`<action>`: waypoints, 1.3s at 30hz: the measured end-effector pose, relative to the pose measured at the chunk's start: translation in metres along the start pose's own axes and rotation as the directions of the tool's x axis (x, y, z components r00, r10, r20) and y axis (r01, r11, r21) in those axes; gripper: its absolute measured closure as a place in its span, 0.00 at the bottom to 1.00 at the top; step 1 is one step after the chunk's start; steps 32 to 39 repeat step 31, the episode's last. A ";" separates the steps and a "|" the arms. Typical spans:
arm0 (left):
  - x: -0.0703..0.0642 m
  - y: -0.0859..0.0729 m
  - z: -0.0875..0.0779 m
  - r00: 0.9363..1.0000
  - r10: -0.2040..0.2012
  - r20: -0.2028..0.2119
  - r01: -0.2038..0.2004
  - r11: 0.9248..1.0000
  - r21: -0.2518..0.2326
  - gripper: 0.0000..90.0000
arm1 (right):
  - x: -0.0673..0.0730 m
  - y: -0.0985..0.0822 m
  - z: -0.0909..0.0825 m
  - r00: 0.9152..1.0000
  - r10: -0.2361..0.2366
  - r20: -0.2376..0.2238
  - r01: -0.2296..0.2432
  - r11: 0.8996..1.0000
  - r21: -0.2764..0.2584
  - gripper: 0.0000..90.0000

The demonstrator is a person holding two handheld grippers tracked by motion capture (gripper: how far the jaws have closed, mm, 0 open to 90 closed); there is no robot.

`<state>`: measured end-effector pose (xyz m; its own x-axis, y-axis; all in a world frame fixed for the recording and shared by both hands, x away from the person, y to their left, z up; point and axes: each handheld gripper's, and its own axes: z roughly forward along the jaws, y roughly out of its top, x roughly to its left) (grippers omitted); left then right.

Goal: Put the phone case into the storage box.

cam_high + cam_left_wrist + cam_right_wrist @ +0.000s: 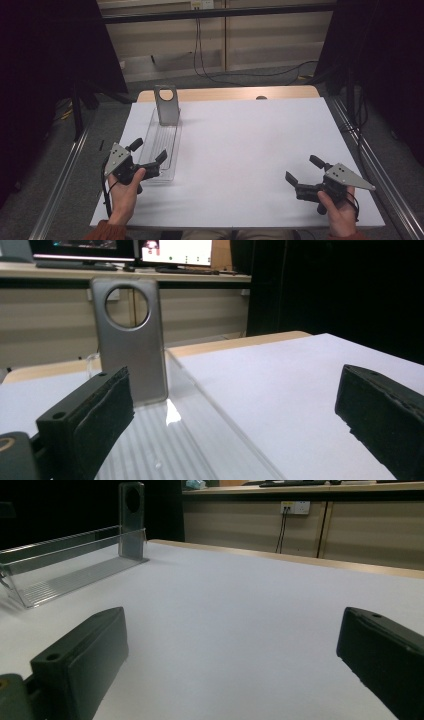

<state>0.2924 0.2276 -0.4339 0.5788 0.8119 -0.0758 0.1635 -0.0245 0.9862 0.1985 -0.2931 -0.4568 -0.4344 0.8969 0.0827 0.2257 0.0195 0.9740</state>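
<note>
**Two open grippers held low over a white table**

A white-covered table (pixel 240 150) is seen from above, with a long clear plastic tray (pixel 162 145) laid lengthwise on its left side. At the tray's far end a grey metal plate with a round hole near its top (pixel 166 104) stands upright.

The left gripper (pixel 148 156) is held in the left hand (pixel 125 192) at the tray's near end — its jaws are spread wide, one over the ribbed tray floor and one over the table beside it. Nothing is held between them.

The right gripper (pixel 300 175) is held in the right hand (pixel 340 212) near the table's right front corner, well apart from the tray, jaws likewise parted and empty.
</note>
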 end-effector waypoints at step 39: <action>-0.005 -0.036 -0.053 0.999 -0.012 -0.035 0.014 0.999 0.046 0.03 | -0.001 -0.010 -0.014 1.000 -0.010 0.019 0.010 1.000 0.022 0.00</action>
